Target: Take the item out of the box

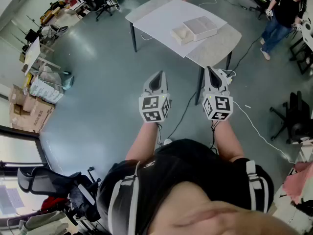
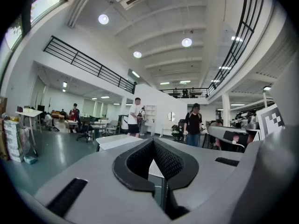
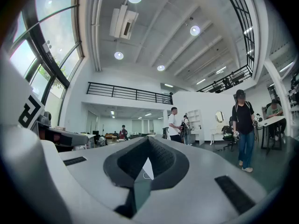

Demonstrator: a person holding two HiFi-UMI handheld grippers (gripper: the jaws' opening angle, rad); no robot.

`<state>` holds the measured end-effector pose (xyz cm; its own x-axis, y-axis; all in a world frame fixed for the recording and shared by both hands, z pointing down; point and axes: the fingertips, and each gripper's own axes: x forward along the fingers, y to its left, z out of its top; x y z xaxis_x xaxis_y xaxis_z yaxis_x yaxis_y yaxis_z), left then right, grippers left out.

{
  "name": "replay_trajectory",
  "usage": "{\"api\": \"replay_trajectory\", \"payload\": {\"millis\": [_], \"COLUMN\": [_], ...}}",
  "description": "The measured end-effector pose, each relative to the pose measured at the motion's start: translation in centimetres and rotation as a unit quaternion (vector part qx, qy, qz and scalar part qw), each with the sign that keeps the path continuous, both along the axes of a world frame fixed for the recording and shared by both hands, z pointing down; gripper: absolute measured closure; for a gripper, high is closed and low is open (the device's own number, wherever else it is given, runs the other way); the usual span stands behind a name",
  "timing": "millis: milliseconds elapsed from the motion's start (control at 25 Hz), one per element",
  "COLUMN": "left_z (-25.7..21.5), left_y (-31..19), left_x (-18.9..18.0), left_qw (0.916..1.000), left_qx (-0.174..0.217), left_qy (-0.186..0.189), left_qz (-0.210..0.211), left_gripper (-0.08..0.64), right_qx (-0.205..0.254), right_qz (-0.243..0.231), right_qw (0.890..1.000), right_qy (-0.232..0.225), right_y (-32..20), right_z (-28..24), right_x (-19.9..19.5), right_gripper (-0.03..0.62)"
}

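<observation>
Left gripper (image 1: 157, 74) and right gripper (image 1: 212, 69) (both closed) point toward box (image 1: 200, 27).

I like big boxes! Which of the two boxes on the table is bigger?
The white box on the right is bigger. The cream box right beside it, on its left, is clearly smaller.

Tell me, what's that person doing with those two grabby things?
A person stands on the floor a little way from a white table, holding a gripper in each hand. The left gripper and right gripper are both shut and hold nothing. The white box sits on the table, not yet reached.
</observation>
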<state>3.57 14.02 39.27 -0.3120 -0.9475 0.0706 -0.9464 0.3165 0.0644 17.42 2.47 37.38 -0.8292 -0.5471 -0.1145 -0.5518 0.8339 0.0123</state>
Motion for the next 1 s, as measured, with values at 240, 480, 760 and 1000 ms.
{"api": "replay_trajectory", "payload": {"millis": [240, 480, 760, 1000], "left_z": [0.6, 0.8, 0.6, 0.7], "left_y": [0.8, 1.2, 1.9, 3.2], "left_x": [-1.2, -2.7, -5.5, -7.7], "left_qw": [0.9999, 1.0, 0.9998, 0.9993], "left_qx": [-0.008, -0.003, 0.0, -0.001], "left_qy": [0.006, 0.008, 0.005, 0.002], "left_qz": [0.0, 0.003, 0.017, 0.037], "left_gripper": [0.546, 0.546, 0.546, 0.546], "right_qx": [-0.009, -0.006, -0.002, -0.007], "right_qz": [0.007, 0.014, 0.021, 0.041], "right_qw": [1.0, 1.0, 1.0, 0.999], "right_qy": [-0.002, 0.0, 0.004, 0.0], "right_y": [0.4, 0.7, 1.9, 3.7], "right_z": [0.2, 0.5, 0.4, 0.7], "right_x": [-0.6, -2.0, -5.0, -7.0], "right_gripper": [0.58, 0.58, 0.58, 0.58]}}
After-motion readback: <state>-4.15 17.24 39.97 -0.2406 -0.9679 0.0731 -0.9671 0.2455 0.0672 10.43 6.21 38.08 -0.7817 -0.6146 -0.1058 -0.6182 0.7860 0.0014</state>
